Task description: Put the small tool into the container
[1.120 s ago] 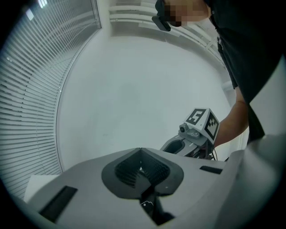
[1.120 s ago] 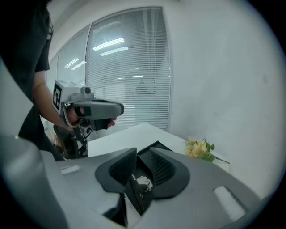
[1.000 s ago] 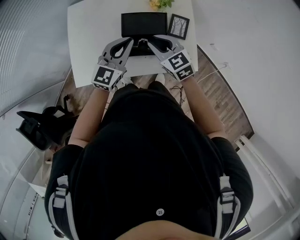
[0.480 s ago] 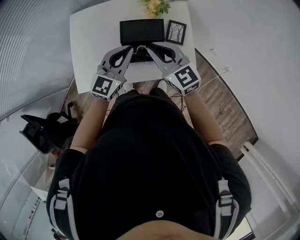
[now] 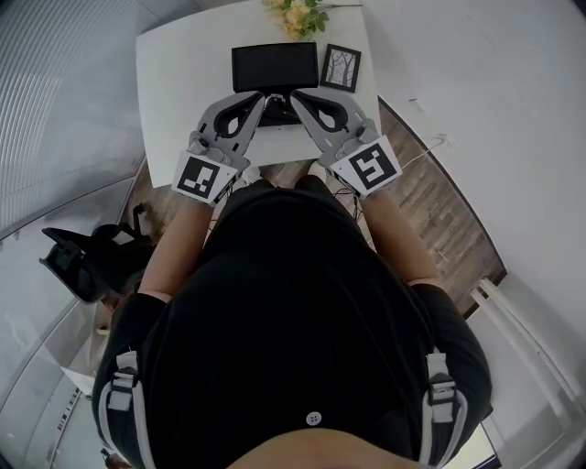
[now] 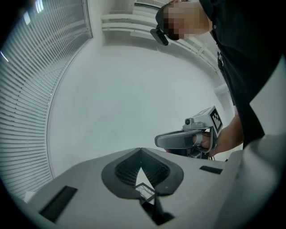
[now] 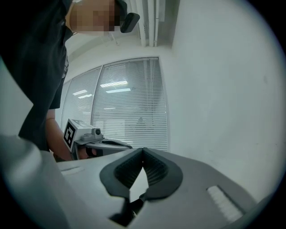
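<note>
Far left: left gripper [image 5: 263, 99] held over the white bench [image 5: 174, 73], fingers pressed together at the tips, nothing between them. Black-and-white square marker cube [image 5: 203, 176] at its rear. Centre: black rectangular tray [image 5: 275, 66] toward the bench's far edge, inside too dark to tell any contents. Just in front of it, between both grippers' tips, a small dark item [image 5: 280, 112], maybe the tool, too small to tell. Right gripper [image 5: 296, 97] mirrored, fingers closed, empty. Beside the tray's right, framed tree picture [image 5: 341, 66]; yellow flowers [image 5: 295, 14] behind.
</note>
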